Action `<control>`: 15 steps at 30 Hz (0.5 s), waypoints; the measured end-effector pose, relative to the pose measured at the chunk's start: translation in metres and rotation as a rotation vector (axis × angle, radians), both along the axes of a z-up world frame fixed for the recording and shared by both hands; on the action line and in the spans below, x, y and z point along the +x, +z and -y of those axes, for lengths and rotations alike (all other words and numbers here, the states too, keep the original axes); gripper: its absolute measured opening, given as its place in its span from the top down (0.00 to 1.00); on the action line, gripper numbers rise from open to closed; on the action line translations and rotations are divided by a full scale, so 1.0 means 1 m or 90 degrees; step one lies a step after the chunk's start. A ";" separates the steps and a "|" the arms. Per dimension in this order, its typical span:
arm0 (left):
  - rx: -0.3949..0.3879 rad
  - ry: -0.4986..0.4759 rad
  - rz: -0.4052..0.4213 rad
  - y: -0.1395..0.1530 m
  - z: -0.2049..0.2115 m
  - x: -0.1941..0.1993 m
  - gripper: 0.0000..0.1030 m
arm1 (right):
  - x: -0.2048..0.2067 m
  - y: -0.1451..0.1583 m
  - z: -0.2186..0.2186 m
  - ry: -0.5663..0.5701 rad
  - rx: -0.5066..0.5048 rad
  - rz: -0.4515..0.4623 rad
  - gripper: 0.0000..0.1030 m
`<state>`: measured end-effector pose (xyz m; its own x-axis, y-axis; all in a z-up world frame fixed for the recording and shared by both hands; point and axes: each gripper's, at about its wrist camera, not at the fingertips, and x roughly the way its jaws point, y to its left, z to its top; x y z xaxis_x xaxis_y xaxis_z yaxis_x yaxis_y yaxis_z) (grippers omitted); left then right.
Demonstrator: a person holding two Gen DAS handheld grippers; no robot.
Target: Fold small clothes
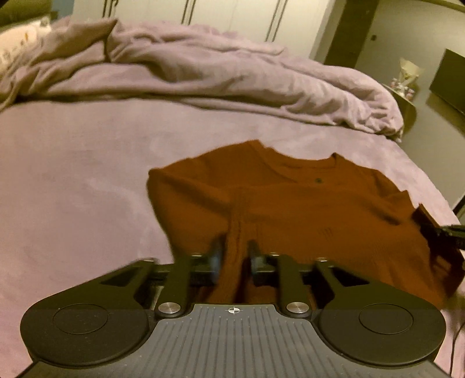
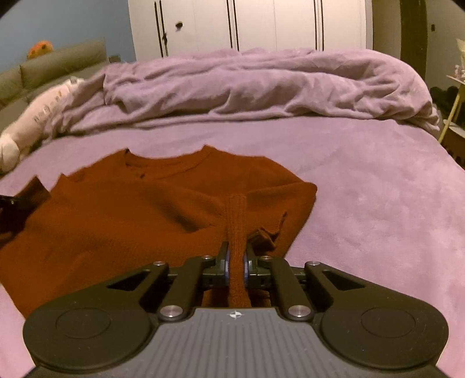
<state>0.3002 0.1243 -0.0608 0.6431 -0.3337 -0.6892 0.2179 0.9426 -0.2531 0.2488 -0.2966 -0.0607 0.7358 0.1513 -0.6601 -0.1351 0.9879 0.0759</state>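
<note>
A rust-brown knit sweater lies on the purple bed, neckline away from me. My left gripper is shut on a raised strip of the sweater near its left side. In the right wrist view the sweater spreads to the left, and my right gripper is shut on a ribbed strip of it near its right side. Each gripper shows at the edge of the other's view, the right one in the left wrist view and the left one in the right wrist view.
A crumpled purple duvet is heaped across the far side of the bed, also in the right wrist view. A white pillow lies at the far left. White wardrobes stand behind. A side table stands at right.
</note>
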 end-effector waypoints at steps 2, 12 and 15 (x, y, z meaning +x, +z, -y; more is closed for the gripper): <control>-0.025 0.002 -0.018 -0.005 -0.001 0.006 0.69 | 0.006 -0.001 -0.001 -0.002 -0.001 -0.016 0.91; -0.033 0.024 0.056 0.042 -0.010 -0.010 0.93 | -0.013 0.029 -0.011 0.001 -0.025 0.060 0.94; -0.035 0.032 0.089 0.070 -0.012 -0.001 0.93 | -0.011 0.049 -0.011 -0.015 -0.016 0.105 0.94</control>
<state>0.2995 0.1365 0.0097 0.7488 -0.3339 -0.5726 0.2076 0.9386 -0.2757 0.2381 -0.2857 -0.0117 0.8380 0.1173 -0.5329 -0.1200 0.9923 0.0297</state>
